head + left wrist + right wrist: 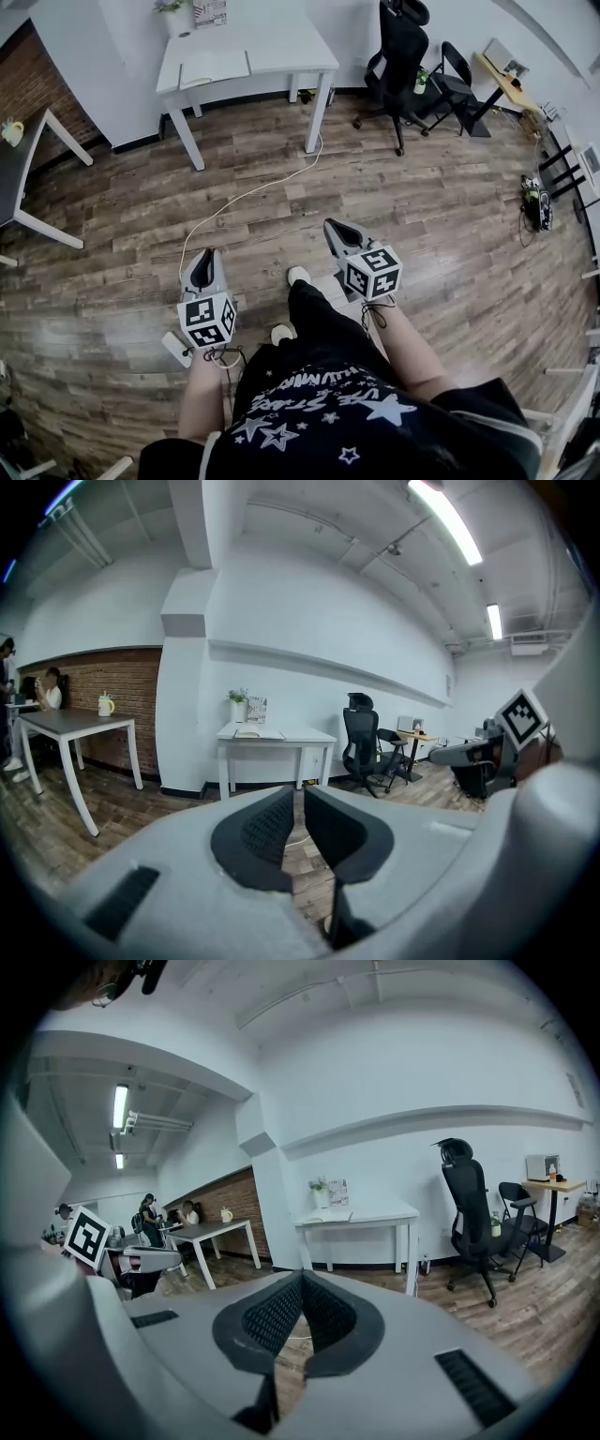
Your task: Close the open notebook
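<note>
Grey plastic comes first in the head view: two hand-held grippers, each topped with a marker cube. The left gripper [208, 255] has its jaws drawn together, with only a sliver of floor showing between the ribbed black pads and nothing held. The right gripper [331, 227] has its pad tips meeting and is also empty. Both point forward and slightly down over a wood-plank floor [422, 216]. A white cable [246, 195] snakes across the floor towards the far wall.

Further out, well apart from both grippers, we see a white table [281, 42] against the wall. The open notebook [214, 67] lies flat on the table's left part, pages up, close to the front edge. Behind it stand a potted plant [176, 13] and a small upright card [210, 11]. A black office chair [403, 47] stands to the right of the table. A grey table [23, 169] bearing a yellow mug [11, 131] sits off to the left.

We judge the notebook to be light, with a thin, bendable cover and loose pages that could fan out or slip under the pads. The best hold looks to be the outer edge of one cover, midway along. One jaw would go under that edge to swing the cover over the spine, while the other gripper steadies the opposite page so the book does not skate on the smooth tabletop. The jaws would need to part first, and we would have to reach the table.
</note>
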`<control>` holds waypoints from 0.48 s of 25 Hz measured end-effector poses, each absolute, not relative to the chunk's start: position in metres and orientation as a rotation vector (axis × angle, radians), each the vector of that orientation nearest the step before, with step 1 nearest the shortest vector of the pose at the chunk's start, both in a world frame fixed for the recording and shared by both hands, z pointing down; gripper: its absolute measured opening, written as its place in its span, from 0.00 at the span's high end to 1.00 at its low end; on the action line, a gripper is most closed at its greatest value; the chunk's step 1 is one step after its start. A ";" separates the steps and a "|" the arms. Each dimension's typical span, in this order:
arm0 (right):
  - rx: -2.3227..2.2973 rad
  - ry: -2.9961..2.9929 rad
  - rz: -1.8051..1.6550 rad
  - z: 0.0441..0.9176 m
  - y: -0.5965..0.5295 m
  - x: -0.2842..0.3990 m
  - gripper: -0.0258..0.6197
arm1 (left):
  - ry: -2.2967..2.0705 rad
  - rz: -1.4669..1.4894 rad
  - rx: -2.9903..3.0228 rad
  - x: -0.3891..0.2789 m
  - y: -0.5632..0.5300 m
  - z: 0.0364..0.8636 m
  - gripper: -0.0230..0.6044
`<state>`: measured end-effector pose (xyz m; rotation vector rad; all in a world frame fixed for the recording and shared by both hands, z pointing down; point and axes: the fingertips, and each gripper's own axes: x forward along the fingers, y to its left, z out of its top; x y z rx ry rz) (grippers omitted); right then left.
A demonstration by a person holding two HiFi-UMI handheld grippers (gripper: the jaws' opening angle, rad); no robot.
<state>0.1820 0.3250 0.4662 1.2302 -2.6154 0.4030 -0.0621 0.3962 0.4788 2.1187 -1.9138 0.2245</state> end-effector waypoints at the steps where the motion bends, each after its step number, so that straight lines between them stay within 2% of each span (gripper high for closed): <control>1: 1.231 -2.618 0.407 0.467 0.320 0.182 0.95 | -1.907 0.221 2.119 -0.063 0.391 0.480 0.89; 3: 1.233 -2.623 0.418 0.471 0.307 0.182 0.95 | -1.878 0.226 2.126 -0.061 0.379 0.483 0.66; 4: 1.232 -2.625 0.427 0.474 0.299 0.181 0.95 | -1.867 0.232 2.126 -0.061 0.372 0.485 0.61; 12: 1.193 -2.648 0.493 0.489 0.199 0.164 0.95 | -1.847 0.242 2.087 -0.069 0.284 0.493 0.44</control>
